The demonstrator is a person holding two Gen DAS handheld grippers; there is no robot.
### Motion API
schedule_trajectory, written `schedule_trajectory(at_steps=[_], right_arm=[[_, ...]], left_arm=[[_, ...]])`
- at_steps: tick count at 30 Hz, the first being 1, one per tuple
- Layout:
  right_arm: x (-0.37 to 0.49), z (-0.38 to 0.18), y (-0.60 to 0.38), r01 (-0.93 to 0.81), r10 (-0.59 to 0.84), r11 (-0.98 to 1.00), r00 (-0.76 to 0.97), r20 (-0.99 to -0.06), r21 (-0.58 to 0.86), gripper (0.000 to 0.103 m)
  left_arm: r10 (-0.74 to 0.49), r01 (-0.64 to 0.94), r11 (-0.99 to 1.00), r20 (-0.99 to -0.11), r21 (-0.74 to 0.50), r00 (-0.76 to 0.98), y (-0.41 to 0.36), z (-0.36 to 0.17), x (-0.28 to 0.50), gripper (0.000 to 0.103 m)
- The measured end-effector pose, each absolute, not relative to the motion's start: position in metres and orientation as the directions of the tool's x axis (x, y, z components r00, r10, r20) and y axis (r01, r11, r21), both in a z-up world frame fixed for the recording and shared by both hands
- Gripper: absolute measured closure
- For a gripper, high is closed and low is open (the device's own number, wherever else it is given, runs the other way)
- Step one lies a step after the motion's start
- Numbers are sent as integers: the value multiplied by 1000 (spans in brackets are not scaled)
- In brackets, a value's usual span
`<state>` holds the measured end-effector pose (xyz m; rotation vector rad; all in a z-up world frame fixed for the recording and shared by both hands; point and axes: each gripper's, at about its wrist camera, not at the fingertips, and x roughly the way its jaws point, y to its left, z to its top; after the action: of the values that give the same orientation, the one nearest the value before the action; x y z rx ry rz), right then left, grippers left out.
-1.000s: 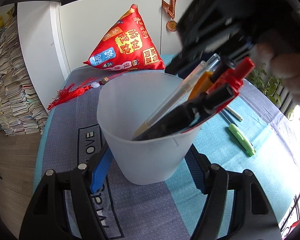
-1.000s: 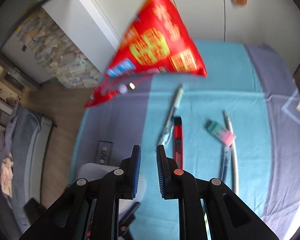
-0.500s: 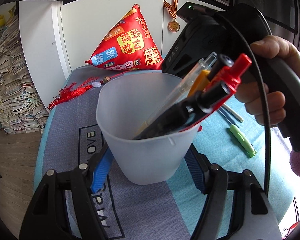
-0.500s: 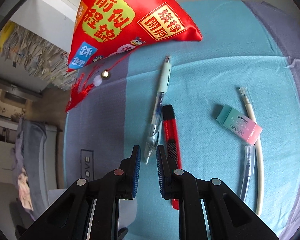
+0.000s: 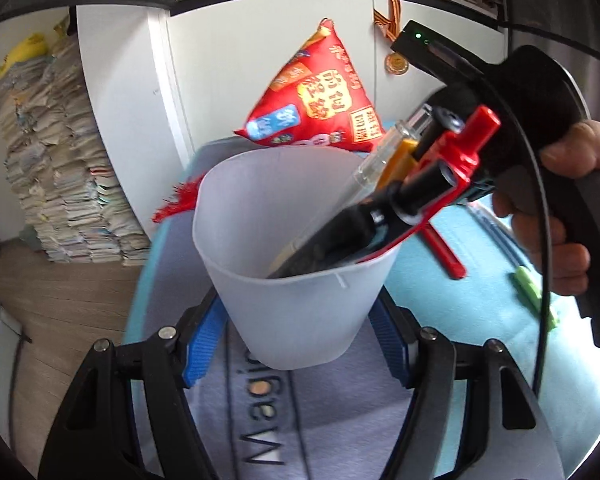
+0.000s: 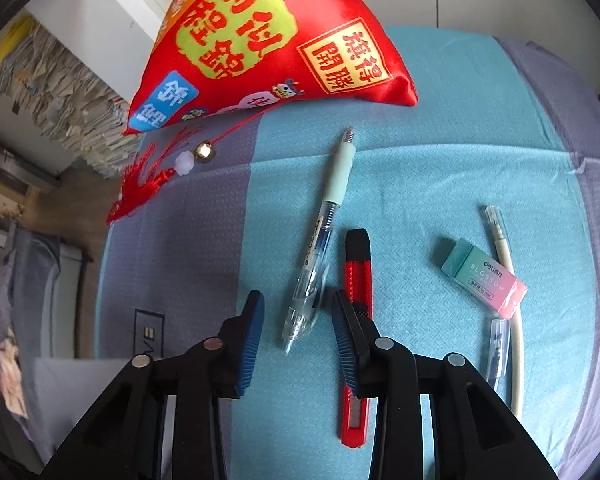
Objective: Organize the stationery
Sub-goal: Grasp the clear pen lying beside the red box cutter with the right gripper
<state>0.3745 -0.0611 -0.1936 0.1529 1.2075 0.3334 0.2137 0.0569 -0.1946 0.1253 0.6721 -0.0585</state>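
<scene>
Left wrist view: the left tool (image 5: 298, 346) pinches a frosted cup (image 5: 296, 264), its blue pads (image 5: 202, 352) pressed against the cup's lower sides. The cup stands upright on the cloth-covered table (image 5: 332, 420). Inside it, pens (image 5: 384, 160) and a red-and-black piece (image 5: 456, 160) lean toward the right rim and stick out above it. Beyond the cup, a red pillow (image 5: 324, 100) sits at the table's far edge. To the right, a hand (image 5: 568, 208) grips the handle of the right tool. A green pen (image 5: 534, 292) lies near the table's right edge.

Right wrist view: the right tool (image 6: 296, 330) points down at the table (image 6: 440, 160), its jaws opening. The clear lower end of a pen (image 6: 324, 236) lies between the pads, and no pad presses on it. The pen has a pale green grip and points toward the pillow (image 6: 260, 36) at the far edge. Just right of the pen lies a red cutter (image 6: 356, 280), partly under the right finger (image 6: 346, 334). Farther right are an eraser (image 6: 484, 276), a white pen (image 6: 508, 280) and a clear cap (image 6: 496, 344), toward the right edge. A red tassel (image 6: 140, 188) trails from the pillow near the left edge.
</scene>
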Motion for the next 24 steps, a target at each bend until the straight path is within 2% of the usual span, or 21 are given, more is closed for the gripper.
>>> schedule_trajectory(at_steps=[1, 3, 7, 12, 19, 24], right_arm=[[374, -193, -59, -180, 318, 945, 322, -892, 272, 69], [371, -193, -52, -200, 247, 962, 358, -900, 185, 82], [363, -192, -45, -233, 204, 966, 401, -893, 116, 83], [331, -190, -54, -271, 210, 957, 412, -887, 101, 85], [239, -175, -75, -369, 233, 928, 462, -856, 54, 85], [192, -188, -83, -379, 207, 925, 462, -863, 19, 85]], left_arm=[[4, 82, 991, -623, 110, 782, 59, -195, 216, 35], [23, 60, 992, -630, 110, 777, 67, -196, 223, 35], [-38, 48, 999, -656, -3, 754, 86, -198, 233, 35], [-45, 60, 998, -656, 0, 753, 83, -199, 232, 35], [-103, 119, 993, -656, -20, 748, 78, -199, 223, 35], [-125, 143, 989, -654, -26, 746, 76, -198, 219, 35]])
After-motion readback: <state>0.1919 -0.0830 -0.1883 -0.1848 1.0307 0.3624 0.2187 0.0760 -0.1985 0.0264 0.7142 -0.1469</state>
